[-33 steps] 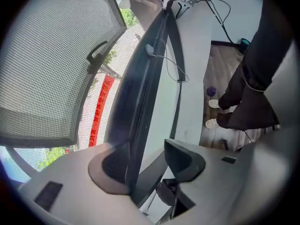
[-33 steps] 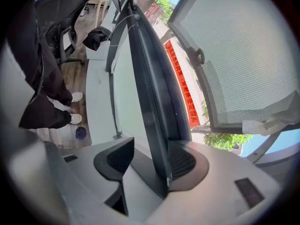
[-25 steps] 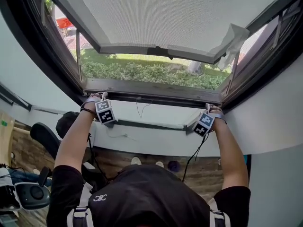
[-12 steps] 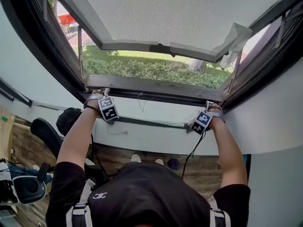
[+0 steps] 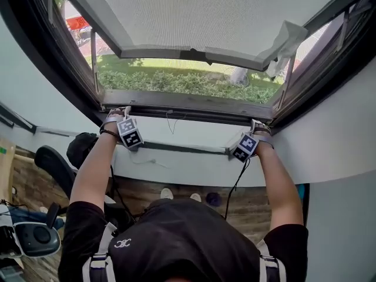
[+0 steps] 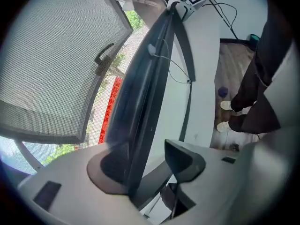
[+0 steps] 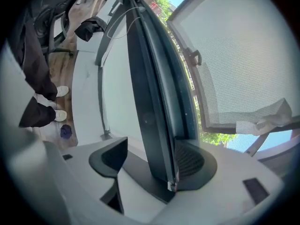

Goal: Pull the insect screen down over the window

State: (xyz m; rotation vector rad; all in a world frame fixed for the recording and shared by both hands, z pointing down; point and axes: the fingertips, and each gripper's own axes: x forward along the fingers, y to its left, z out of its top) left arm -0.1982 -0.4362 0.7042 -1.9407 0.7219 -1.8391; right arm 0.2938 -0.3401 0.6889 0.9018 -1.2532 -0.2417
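Note:
A dark bar (image 5: 188, 103) runs along the bottom of the window opening. Above it a mesh-covered panel (image 5: 194, 16) with a dark handle (image 5: 197, 56) tilts outward. My left gripper (image 5: 120, 114) is at the bar's left end and my right gripper (image 5: 257, 126) is at its right end. In the left gripper view the bar (image 6: 140, 102) passes between the jaws of the left gripper (image 6: 146, 161); it lies against one pad while the other stands off, and the jaws are closing. The right gripper (image 7: 151, 158) also straddles the bar (image 7: 152, 107), one pad apart from it, jaws opening.
A white wall with a thin dark rail (image 5: 182, 148) runs under the window, and a thin cord (image 5: 170, 125) dangles there. A white rag (image 5: 282, 43) hangs at the panel's right corner. A hedge (image 5: 176, 84) lies outside. A black chair (image 5: 53, 163) stands on the wooden floor at left.
Both grippers stay at the ends of the dark bar. The view has shifted a little and the right hand sits slightly further left; the mesh panel has not moved.

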